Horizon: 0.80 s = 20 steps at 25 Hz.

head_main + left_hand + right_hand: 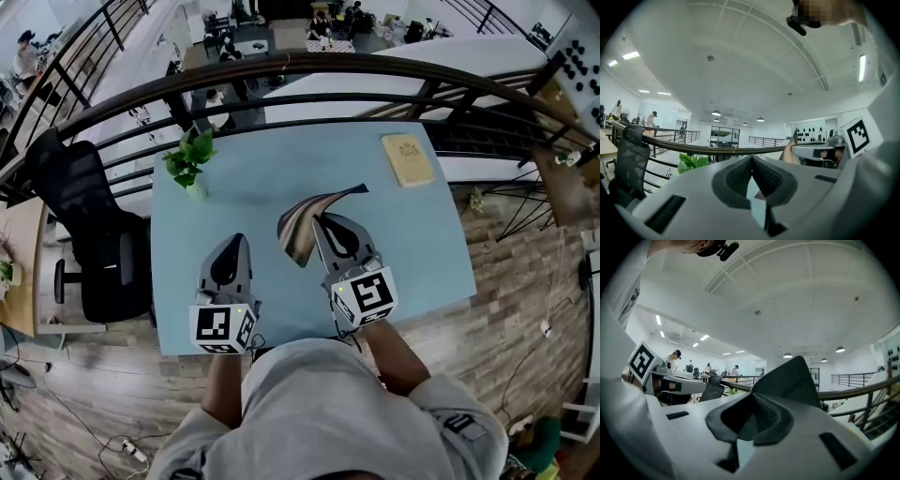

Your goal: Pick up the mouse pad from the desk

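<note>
- Mouse pad [302,230] is clamped at its edge in the right gripper [328,225], curling to that gripper's left, clear of the desk [403,253].
- Left gripper [234,246] has its jaws together, empty.

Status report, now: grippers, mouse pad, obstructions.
Right gripper shut on mouse pad, pad curling, off the desk. Left gripper shut, empty. Plant and notebook well clear.
</note>
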{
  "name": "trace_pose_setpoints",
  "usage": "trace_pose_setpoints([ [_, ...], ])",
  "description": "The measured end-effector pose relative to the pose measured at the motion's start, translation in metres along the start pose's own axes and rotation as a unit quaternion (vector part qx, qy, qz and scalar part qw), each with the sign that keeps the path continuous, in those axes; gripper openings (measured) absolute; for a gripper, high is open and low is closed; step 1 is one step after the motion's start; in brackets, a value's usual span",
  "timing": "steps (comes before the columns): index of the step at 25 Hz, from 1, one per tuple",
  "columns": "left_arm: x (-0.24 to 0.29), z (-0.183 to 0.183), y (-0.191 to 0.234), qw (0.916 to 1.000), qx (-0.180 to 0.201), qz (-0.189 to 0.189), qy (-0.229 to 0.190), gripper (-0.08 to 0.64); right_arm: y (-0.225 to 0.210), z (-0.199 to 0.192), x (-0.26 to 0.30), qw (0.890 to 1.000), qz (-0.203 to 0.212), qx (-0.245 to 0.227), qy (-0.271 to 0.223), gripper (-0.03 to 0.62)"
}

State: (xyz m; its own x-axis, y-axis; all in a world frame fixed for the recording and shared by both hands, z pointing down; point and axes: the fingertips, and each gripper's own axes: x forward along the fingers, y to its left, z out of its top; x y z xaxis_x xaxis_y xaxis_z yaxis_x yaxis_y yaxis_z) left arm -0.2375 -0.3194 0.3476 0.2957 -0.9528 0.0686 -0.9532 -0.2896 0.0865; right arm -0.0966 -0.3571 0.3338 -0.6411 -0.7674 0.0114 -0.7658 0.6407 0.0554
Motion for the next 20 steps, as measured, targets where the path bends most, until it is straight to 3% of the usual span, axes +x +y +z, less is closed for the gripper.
trace_pose_setpoints([
  [20, 0.004, -0.012, -0.012, 0.9999, -0.004, -0.009, 0.012, 0.012, -0.009, -0.006, -0.012, 1.0, -0.015, -0.002, 0.005, 0.017],
])
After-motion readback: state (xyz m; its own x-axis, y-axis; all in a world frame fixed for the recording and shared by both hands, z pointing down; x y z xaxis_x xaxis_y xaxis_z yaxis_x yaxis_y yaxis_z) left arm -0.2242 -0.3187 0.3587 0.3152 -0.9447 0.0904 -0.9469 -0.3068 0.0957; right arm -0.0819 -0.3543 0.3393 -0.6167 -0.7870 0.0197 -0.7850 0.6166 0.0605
